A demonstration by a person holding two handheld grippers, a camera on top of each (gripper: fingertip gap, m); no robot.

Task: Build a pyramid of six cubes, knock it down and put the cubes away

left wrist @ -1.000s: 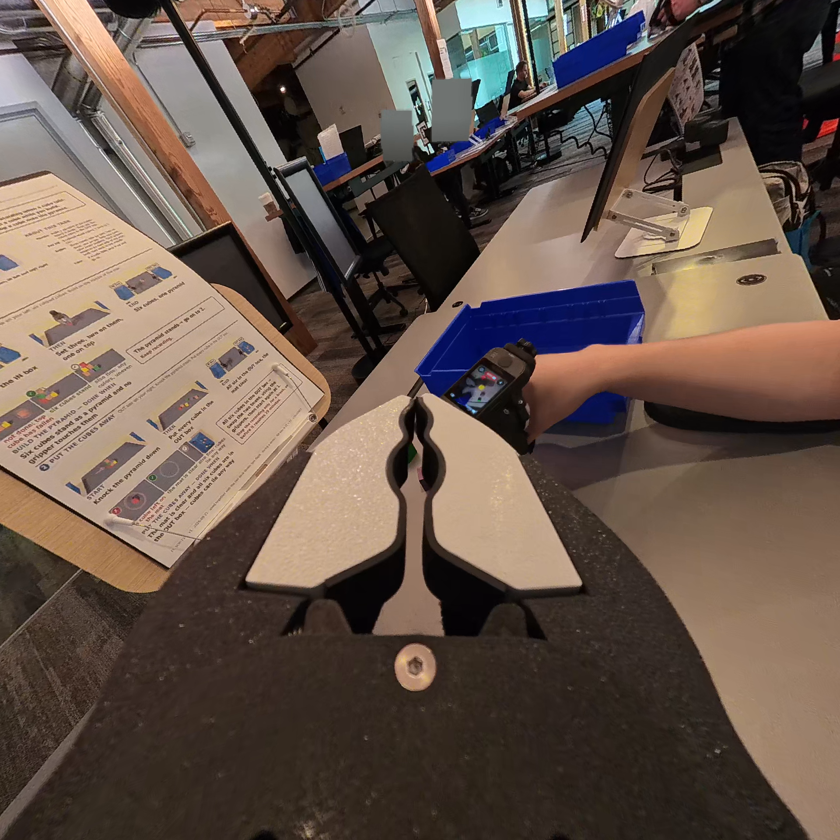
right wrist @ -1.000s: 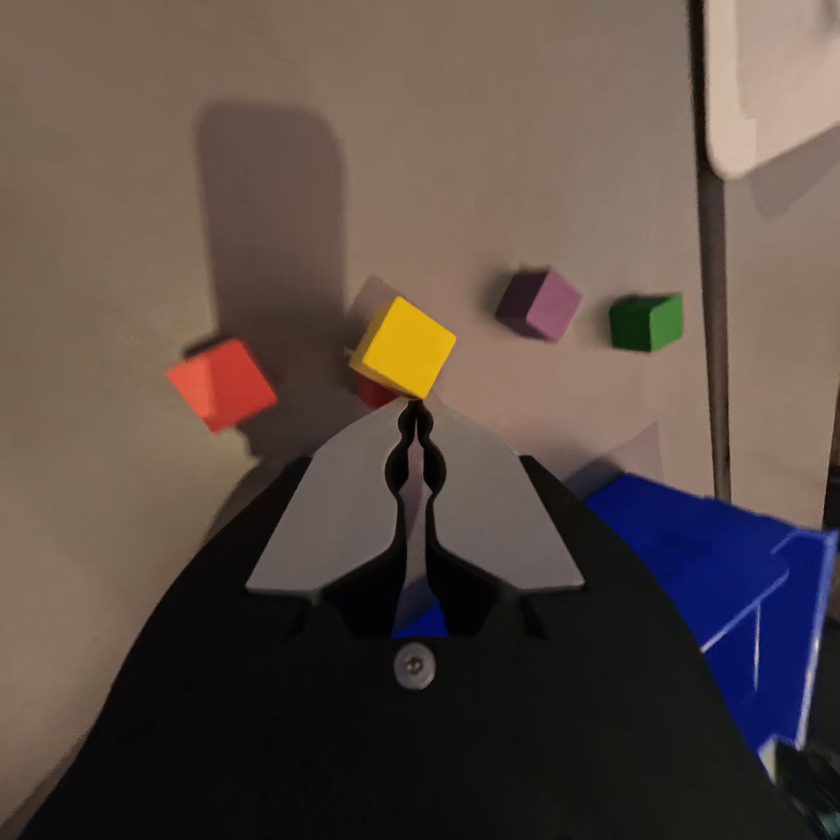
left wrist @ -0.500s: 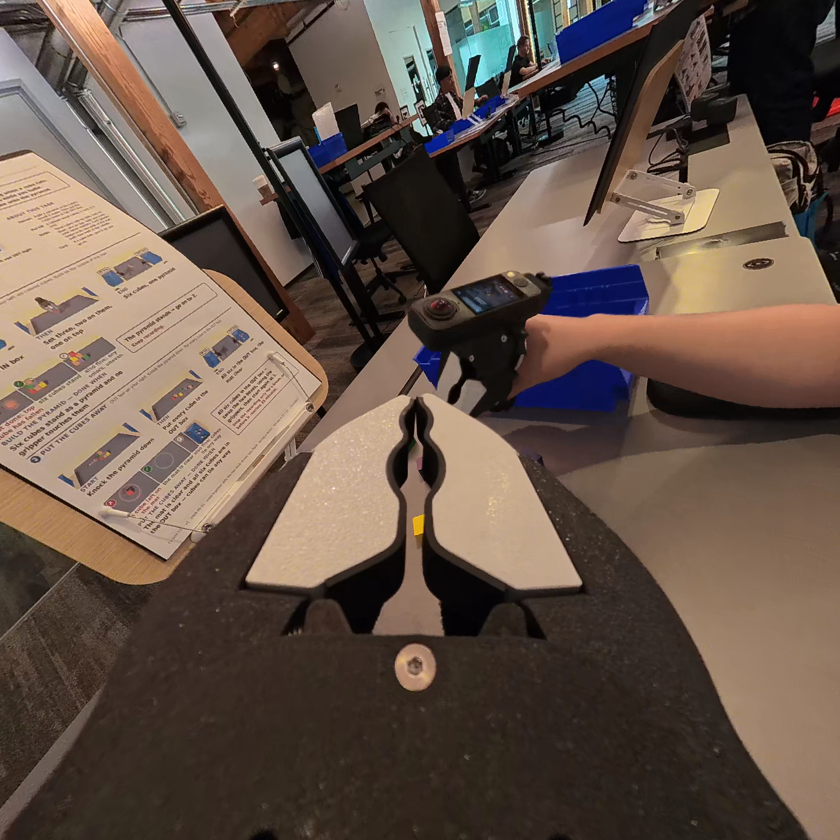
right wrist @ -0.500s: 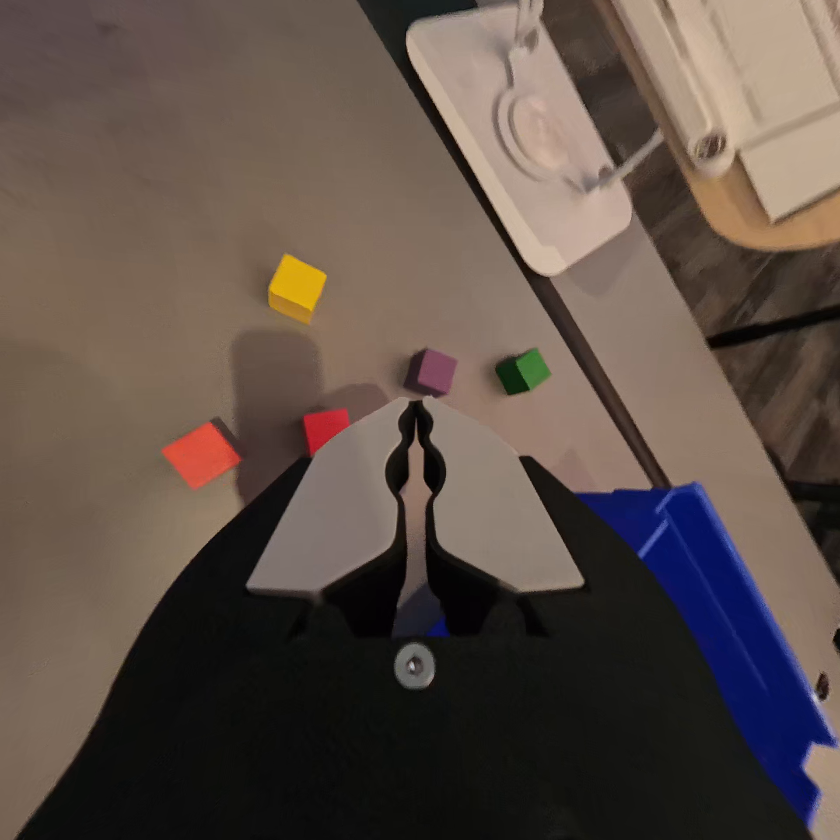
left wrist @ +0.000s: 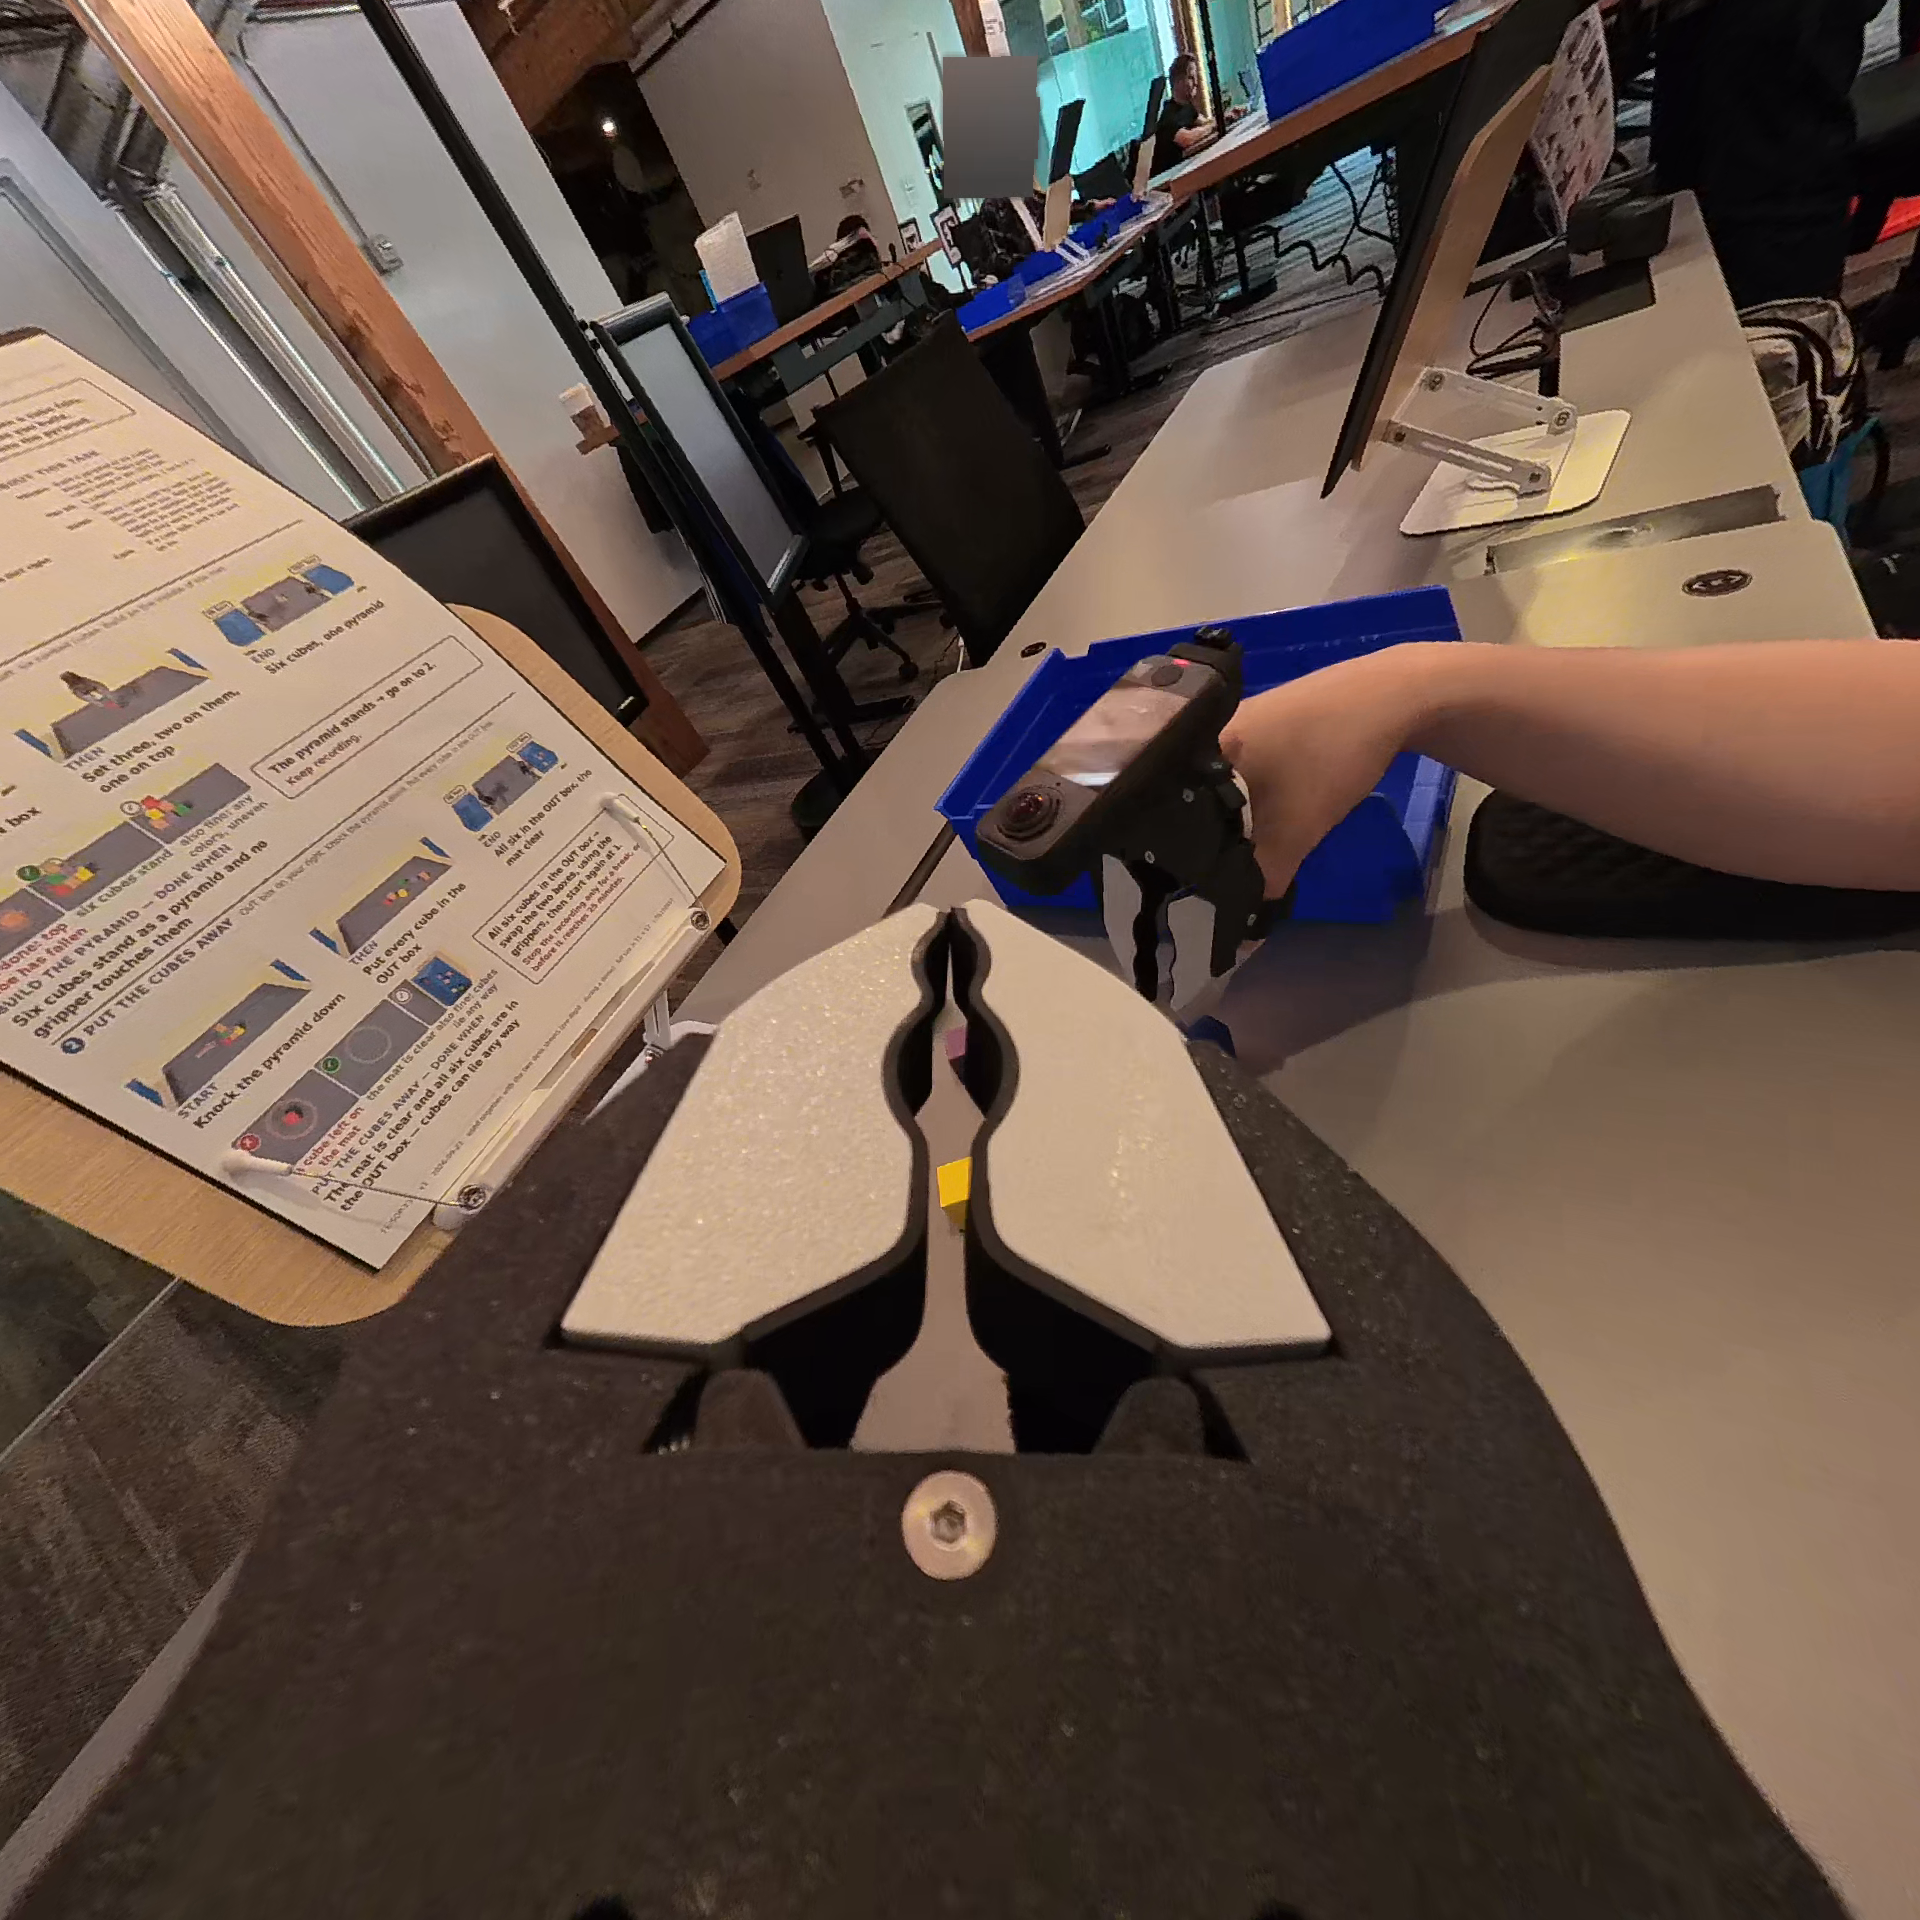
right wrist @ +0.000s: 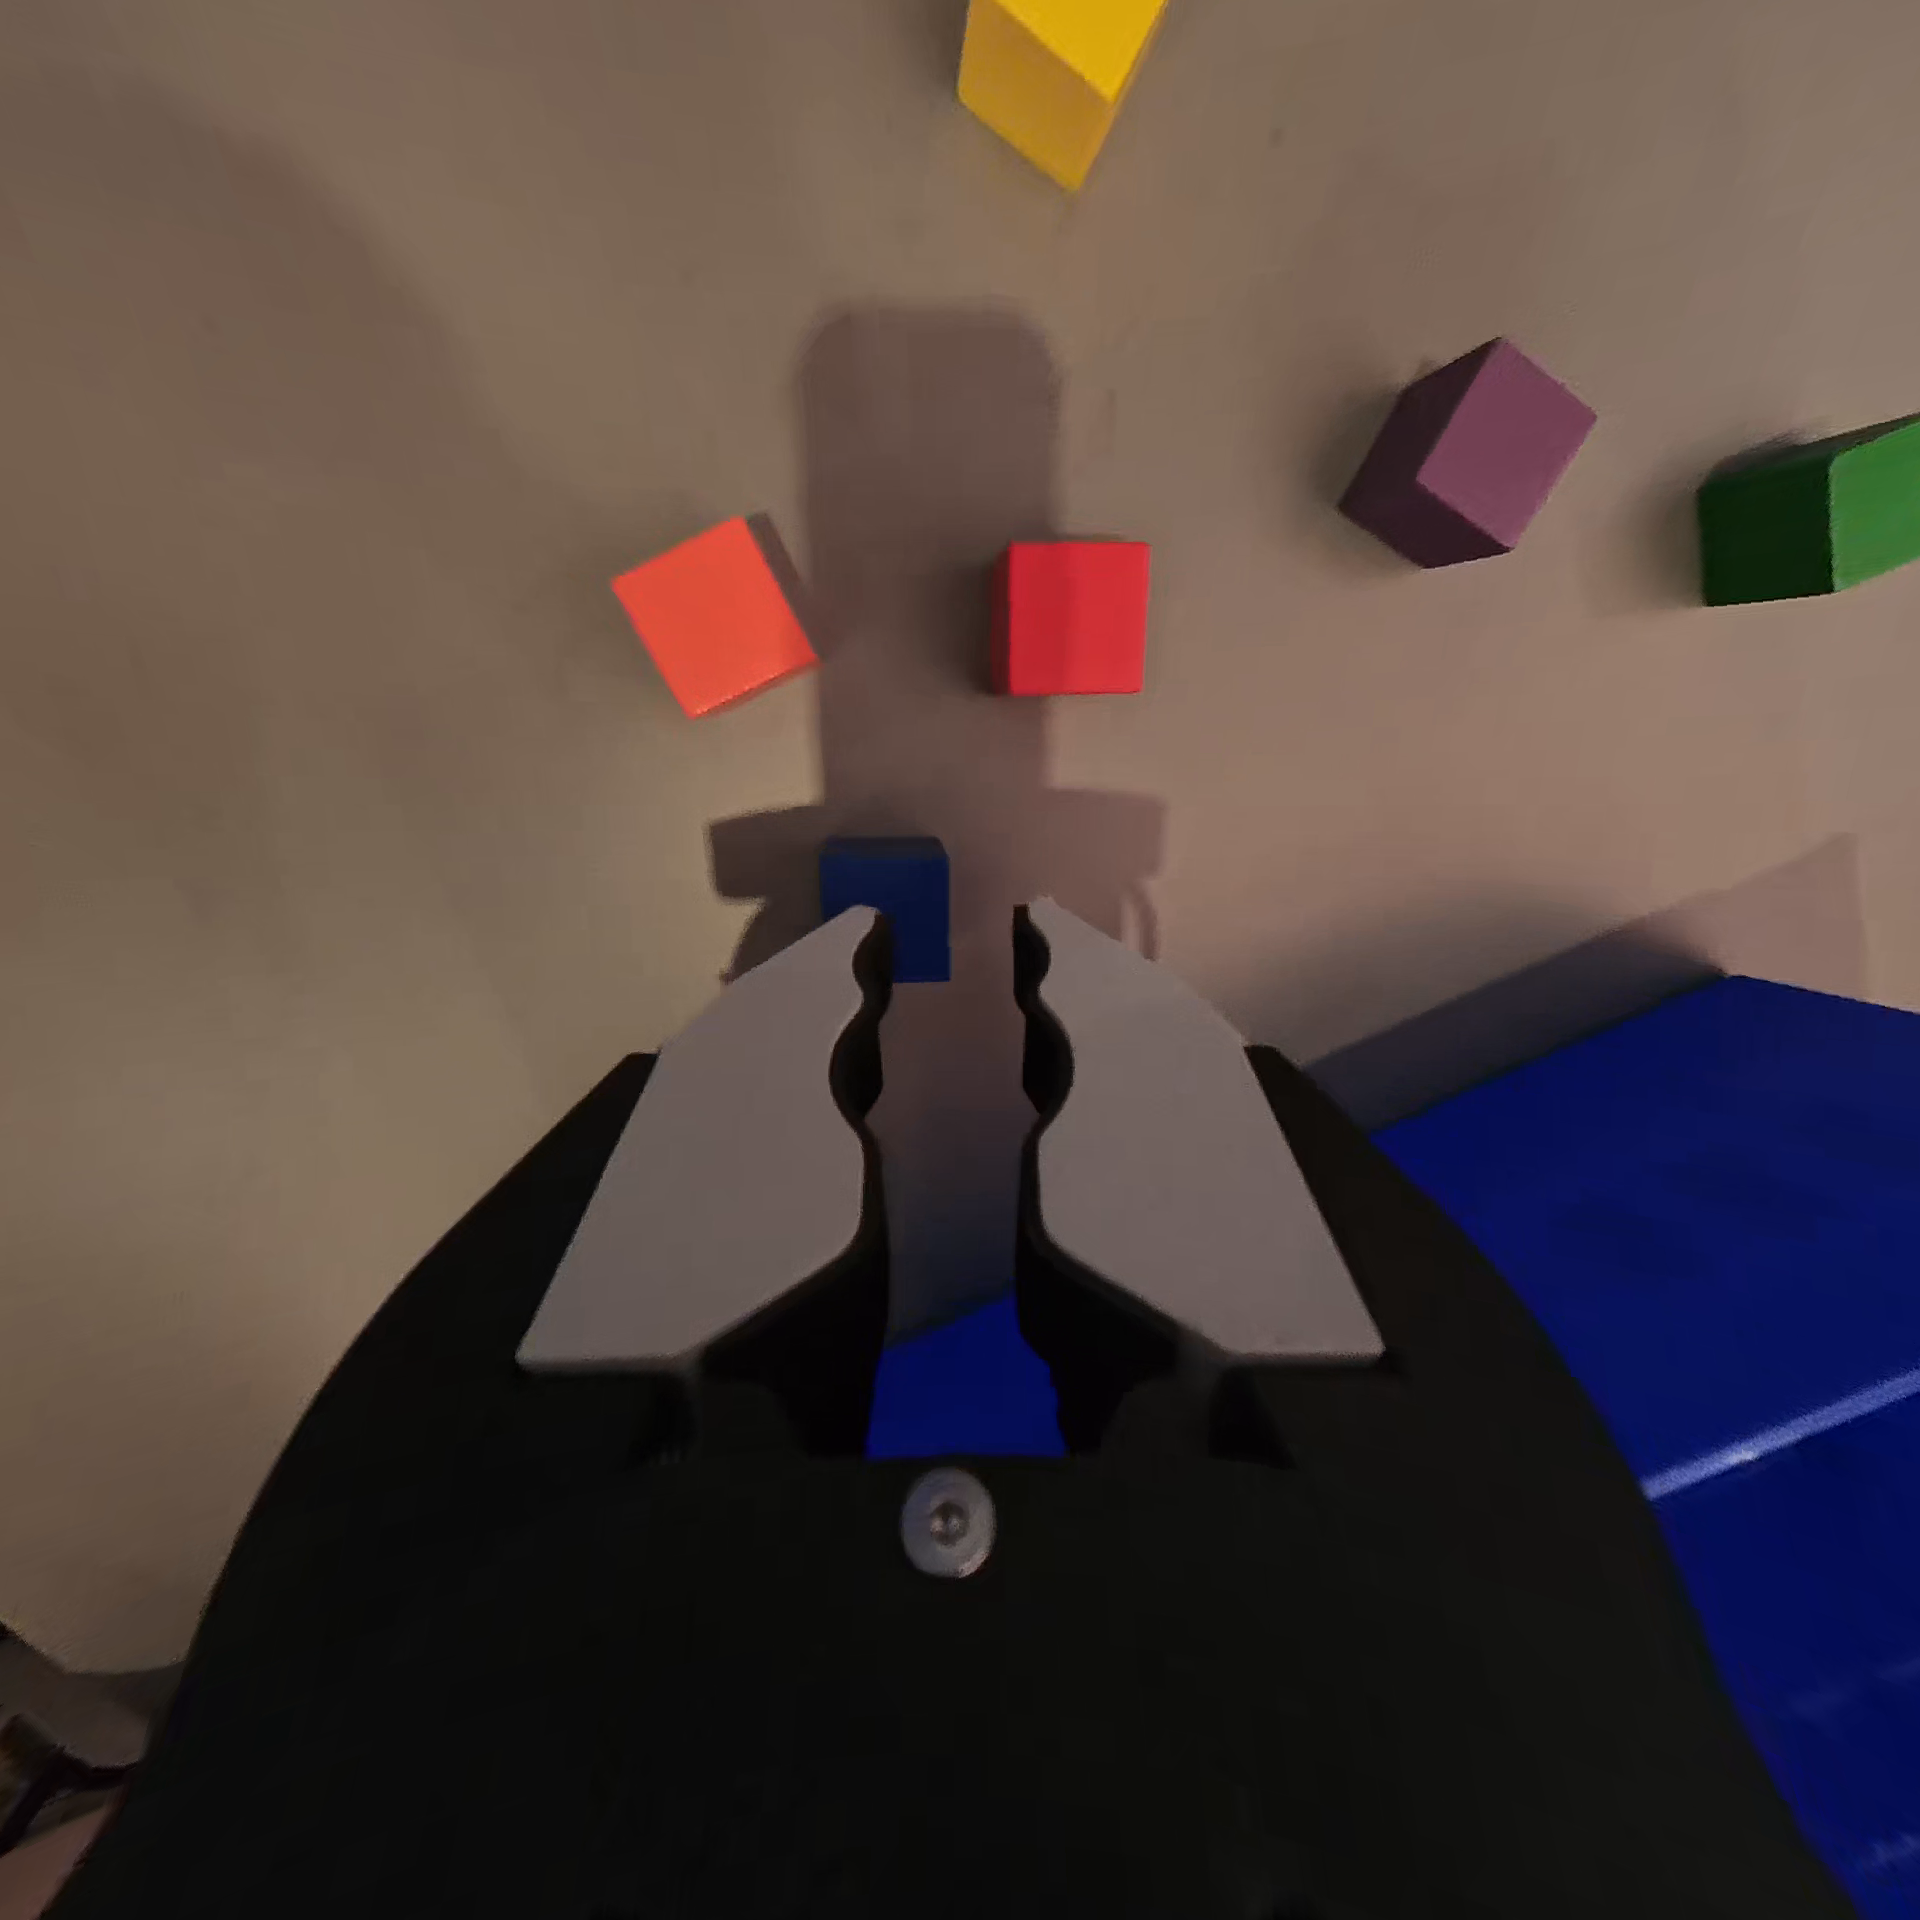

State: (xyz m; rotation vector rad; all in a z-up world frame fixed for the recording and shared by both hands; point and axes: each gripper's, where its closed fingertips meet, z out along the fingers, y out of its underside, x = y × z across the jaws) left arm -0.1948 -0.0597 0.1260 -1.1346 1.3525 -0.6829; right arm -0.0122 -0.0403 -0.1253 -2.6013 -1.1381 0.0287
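Left wrist view: the left gripper point(left wrist: 951, 920) was closed on nothing, above the grey table point(left wrist: 1558, 1195); beyond it a hand point(left wrist: 1309, 769) held the right gripper point(left wrist: 1169, 961) before a blue bin point(left wrist: 1351, 634).

Right wrist view: the right gripper point(right wrist: 945, 914) stood parted over the blue cube point(right wrist: 894, 894); orange cube point(right wrist: 712, 613), red cube point(right wrist: 1070, 618), yellow cube point(right wrist: 1049, 73), purple cube point(right wrist: 1475, 457) and green cube point(right wrist: 1818, 520) lay scattered apart.

Six cubes are seen scattered flat on the grey table, none stacked: a blue cube point(right wrist: 891, 902) nearest, an orange cube point(right wrist: 712, 615) and a red cube point(right wrist: 1070, 616) beyond it, a yellow cube point(right wrist: 1049, 73) farthest, and a purple cube point(right wrist: 1470, 457) beside a green cube point(right wrist: 1818, 530) at the right.
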